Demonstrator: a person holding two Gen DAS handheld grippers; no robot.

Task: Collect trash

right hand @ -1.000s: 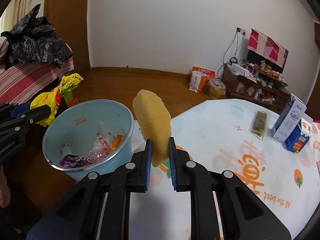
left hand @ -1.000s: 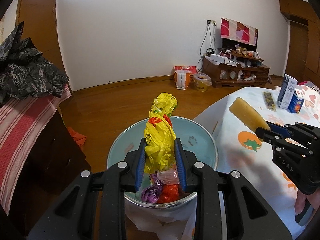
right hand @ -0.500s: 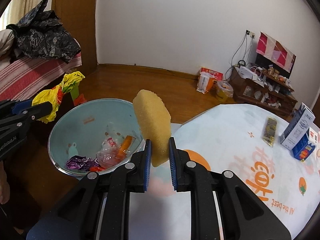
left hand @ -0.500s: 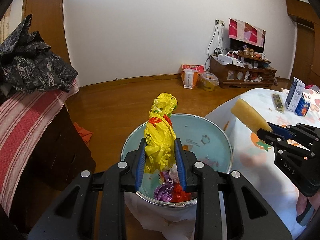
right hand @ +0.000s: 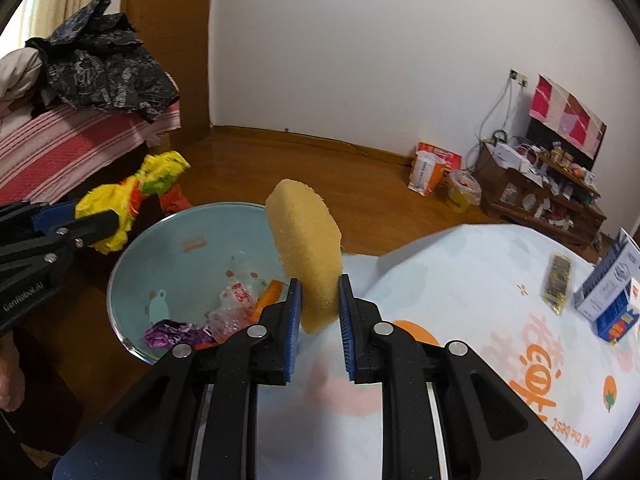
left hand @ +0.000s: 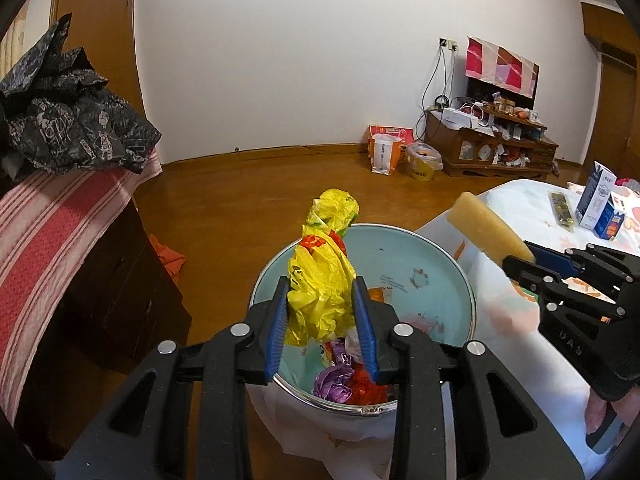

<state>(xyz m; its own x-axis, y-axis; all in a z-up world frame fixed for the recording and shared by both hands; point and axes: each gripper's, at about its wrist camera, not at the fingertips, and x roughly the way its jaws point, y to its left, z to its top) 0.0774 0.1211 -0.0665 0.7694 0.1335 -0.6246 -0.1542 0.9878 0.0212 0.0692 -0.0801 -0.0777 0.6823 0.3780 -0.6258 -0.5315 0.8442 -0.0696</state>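
both tongs just widened: left tongs point(left hand: 322, 312) around yellow bag point(left hand: 320, 276), right tongs point(right hand: 319, 312) around sponge point(right hand: 306, 248), beside printed tablecloth point(right hand: 480, 320).

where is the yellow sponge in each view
Left wrist: the sponge is at right of centre, sticking up-left from the right gripper, beside the bin.
Right wrist: the sponge is at centre, upright between that gripper's blue pads, over the bin's near-right rim.
Shared landmark: the blue bin with wrappers inside.
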